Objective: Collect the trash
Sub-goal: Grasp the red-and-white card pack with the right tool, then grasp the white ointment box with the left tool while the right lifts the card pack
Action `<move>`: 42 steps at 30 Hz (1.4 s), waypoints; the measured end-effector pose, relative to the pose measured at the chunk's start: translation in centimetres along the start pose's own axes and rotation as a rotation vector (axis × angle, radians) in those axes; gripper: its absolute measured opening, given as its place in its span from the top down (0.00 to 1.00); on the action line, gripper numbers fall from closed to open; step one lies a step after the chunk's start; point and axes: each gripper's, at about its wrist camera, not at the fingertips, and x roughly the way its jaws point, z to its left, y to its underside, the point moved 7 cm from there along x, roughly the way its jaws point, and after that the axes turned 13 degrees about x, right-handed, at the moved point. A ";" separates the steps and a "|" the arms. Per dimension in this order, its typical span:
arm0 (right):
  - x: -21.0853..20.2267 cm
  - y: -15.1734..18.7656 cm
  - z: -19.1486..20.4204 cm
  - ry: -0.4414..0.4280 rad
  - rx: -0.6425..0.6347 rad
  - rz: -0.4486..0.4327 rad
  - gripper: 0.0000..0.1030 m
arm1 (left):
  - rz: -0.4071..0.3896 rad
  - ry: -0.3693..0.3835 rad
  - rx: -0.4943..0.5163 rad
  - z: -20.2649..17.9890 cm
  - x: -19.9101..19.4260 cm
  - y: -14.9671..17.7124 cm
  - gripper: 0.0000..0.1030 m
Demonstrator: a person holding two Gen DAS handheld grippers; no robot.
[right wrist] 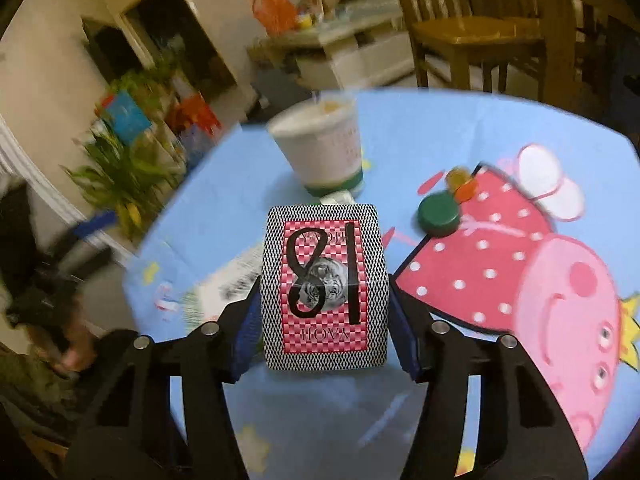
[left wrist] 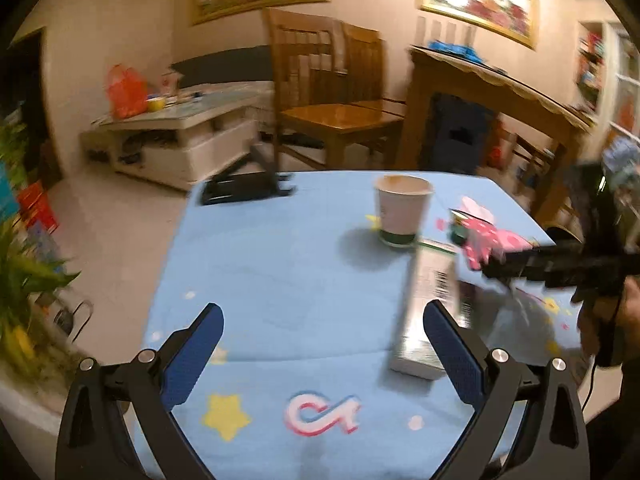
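A card box (right wrist: 325,288), red-checked with a black handwritten "18", is clamped between the blue pads of the right gripper (right wrist: 324,308), lifted above the blue cartoon tablecloth (right wrist: 420,128) near the table's middle. Beyond it a paper cup (right wrist: 320,148) with a green base stands upright toward the far edge, and a green bottle cap (right wrist: 439,215) lies to its right on the printed pig's red dress, well apart from the cup. A long white-and-green carton (left wrist: 430,304) lies flat on the cloth, reaching from the cup (left wrist: 402,210) toward the near edge. The left gripper (left wrist: 322,344) hovers over the near edge with its jaws spread wide and nothing between them, its right pad just beside the carton. A black folding stand (left wrist: 244,188) sits at the far left corner.
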 end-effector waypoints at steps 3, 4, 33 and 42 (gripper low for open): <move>-4.5 0.1 -1.2 -0.039 0.058 -0.075 0.46 | 0.014 0.069 0.105 -2.5 1.6 -0.8 0.06; -5.8 0.4 -2.1 -0.041 0.078 -0.102 0.46 | 0.025 0.107 0.147 -3.7 2.7 -1.2 0.06; -10.3 1.8 -6.7 -0.084 0.222 -0.226 0.46 | 0.356 0.161 0.226 -7.3 14.1 -3.4 0.56; -11.1 1.7 -7.4 -0.036 0.215 -0.253 0.46 | 0.284 0.014 0.236 -6.4 10.3 -1.7 0.57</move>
